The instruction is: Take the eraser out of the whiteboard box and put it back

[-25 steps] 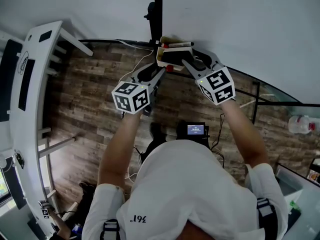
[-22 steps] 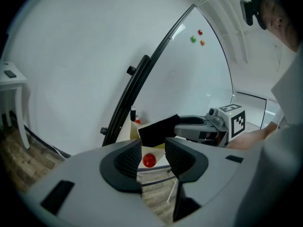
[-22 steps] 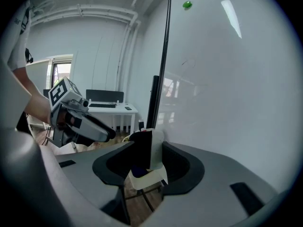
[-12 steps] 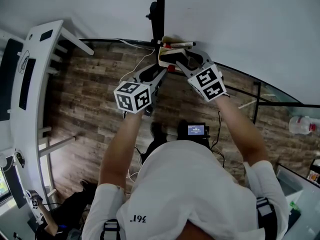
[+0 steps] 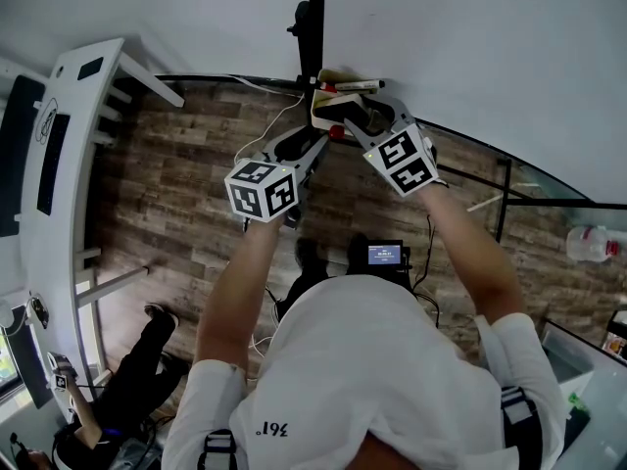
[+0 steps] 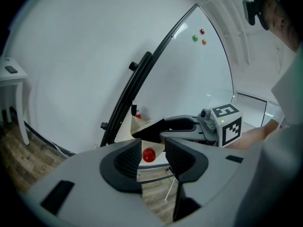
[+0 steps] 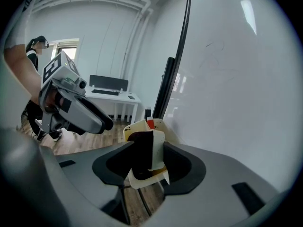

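A cream whiteboard box (image 5: pixel 321 108) hangs at the whiteboard's (image 5: pixel 460 37) lower edge, with markers (image 5: pixel 349 86) along its top. My right gripper (image 5: pixel 349 116) reaches into the box mouth. In the right gripper view the eraser (image 7: pixel 142 154) stands upright between its jaws, dark felt on the left and a white back on the right. The right gripper (image 7: pixel 149 159) is shut on it, with the box (image 7: pixel 135 126) just behind. My left gripper (image 5: pixel 315 146) waits just left of the box. Its jaws (image 6: pixel 153 151) stand apart and empty, and a red ball (image 6: pixel 148 154) shows beyond them.
The whiteboard's black post (image 5: pixel 313 13) rises behind the box. A white desk (image 5: pixel 59 155) stands at the left. On the wood floor are a small device with a lit screen (image 5: pixel 380 254) and cables. A person (image 5: pixel 118 399) crouches at the lower left, and a bottle (image 5: pixel 588 243) lies at the right.
My right gripper has moved left and down towards the box and rolled a little. The left gripper has stayed put. The person at the lower left has shifted.
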